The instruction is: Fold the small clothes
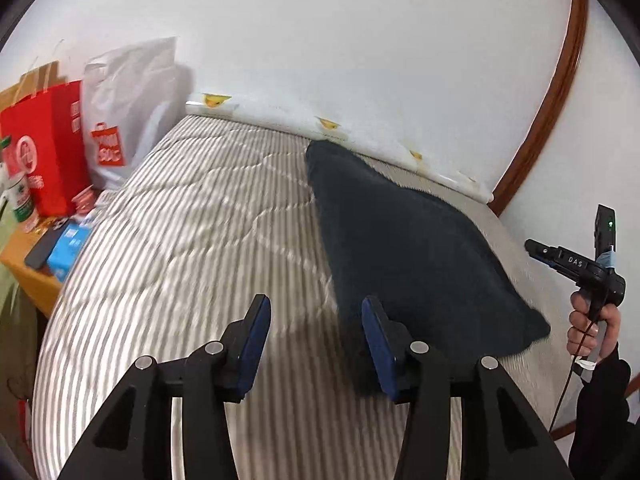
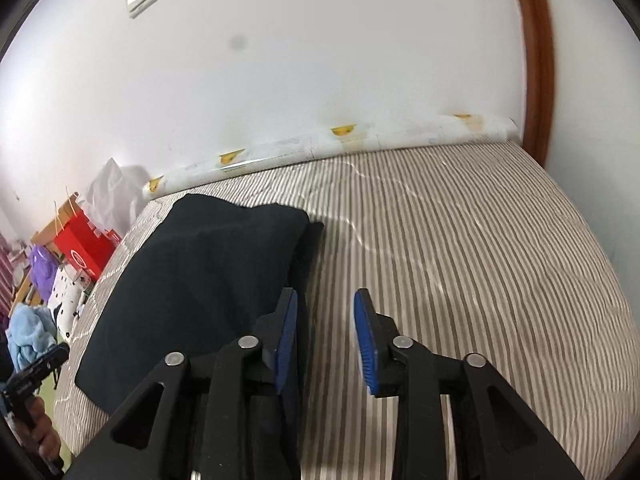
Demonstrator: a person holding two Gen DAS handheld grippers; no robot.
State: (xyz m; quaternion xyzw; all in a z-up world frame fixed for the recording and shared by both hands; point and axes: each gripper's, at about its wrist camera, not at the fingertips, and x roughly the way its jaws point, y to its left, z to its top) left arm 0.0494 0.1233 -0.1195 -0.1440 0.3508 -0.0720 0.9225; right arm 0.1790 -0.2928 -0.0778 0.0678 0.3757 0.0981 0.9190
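Note:
A dark navy folded garment [image 1: 412, 240] lies flat on the striped mattress [image 1: 192, 240]. It also shows in the right wrist view [image 2: 200, 276], left of centre. My left gripper [image 1: 316, 312] is open and empty above the mattress, at the garment's near left edge. My right gripper [image 2: 325, 304] is open and empty, just above the garment's near right edge. The right gripper also shows in the left wrist view [image 1: 576, 264], held up at the far right, apart from the garment.
A rolled white sheet with yellow marks [image 2: 340, 140] lies along the white wall. Red [image 1: 44, 148] and white [image 1: 128, 108] bags and small items stand on a wooden table left of the bed. A brown door frame [image 2: 536, 60] is at right.

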